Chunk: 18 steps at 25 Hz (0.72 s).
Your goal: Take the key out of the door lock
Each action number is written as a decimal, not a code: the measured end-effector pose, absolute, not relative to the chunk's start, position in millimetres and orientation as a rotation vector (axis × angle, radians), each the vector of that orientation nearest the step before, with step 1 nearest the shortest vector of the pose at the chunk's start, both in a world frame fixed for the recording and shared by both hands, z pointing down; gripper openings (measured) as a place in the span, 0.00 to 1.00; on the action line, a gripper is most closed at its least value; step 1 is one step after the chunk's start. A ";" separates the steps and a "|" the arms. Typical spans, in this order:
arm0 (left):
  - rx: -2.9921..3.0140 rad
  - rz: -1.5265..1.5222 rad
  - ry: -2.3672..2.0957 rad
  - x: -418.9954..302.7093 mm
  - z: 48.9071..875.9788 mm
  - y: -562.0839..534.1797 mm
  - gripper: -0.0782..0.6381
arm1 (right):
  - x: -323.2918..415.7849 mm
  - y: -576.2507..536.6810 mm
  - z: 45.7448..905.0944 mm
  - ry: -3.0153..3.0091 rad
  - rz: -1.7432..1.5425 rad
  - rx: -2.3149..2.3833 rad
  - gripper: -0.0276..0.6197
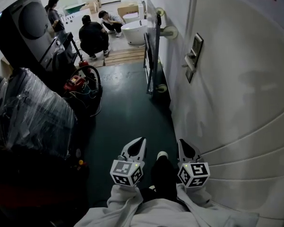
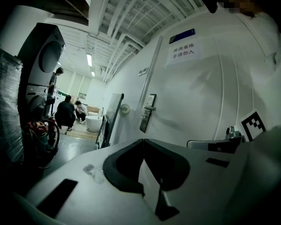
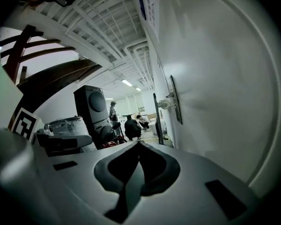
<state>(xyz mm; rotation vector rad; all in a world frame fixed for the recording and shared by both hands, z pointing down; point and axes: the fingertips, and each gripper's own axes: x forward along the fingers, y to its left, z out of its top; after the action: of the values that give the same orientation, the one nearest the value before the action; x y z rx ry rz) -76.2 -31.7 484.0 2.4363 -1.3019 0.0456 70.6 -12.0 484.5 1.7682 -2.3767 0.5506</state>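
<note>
The door lock plate (image 1: pixel 194 56) with its handle sits on the white door (image 1: pixel 236 79) at the right, well ahead of both grippers. The same lock plate (image 2: pixel 147 112) shows in the left gripper view, and edge-on as lock plate (image 3: pixel 174 100) in the right gripper view. The key is too small to make out. My left gripper (image 1: pixel 141 140) is held low near my body, jaws shut and empty. My right gripper (image 1: pixel 181 142) is beside it, close to the door, also shut with nothing in it.
A dark panel on wheels (image 1: pixel 151 46) leans along the wall past the lock. Stacked washing machines (image 1: pixel 31 25) and a plastic-wrapped bundle (image 1: pixel 31 112) crowd the left, with red tools and cables (image 1: pixel 80 84) on the green floor. Three people (image 1: pixel 94 32) are by a white tub (image 1: pixel 135 31) far ahead.
</note>
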 end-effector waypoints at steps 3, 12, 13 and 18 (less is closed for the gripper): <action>2.443 0.047 -1.284 -67.5 482.6 -57.9 0.13 | 74.8 -37.5 482.7 -2.373 0.550 1.769 0.12; 2.438 0.024 -1.284 -52.8 479.7 -136.2 0.13 | 85.1 -116.1 476.9 -2.379 0.519 1.751 0.12; 2.438 0.023 -1.284 -51.0 478.7 -144.7 0.13 | 86.9 -125.1 475.4 -2.378 0.516 1.753 0.12; 2.436 0.022 -1.278 -43.2 479.3 -184.0 0.13 | 93.5 -167.0 475.2 -2.376 0.517 1.753 0.12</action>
<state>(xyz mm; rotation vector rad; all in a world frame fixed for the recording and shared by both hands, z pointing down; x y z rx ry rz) -43.2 -184.0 479.3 2.4361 -1.2780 0.0222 93.5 -167.0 475.2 1.7527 -2.3756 0.5172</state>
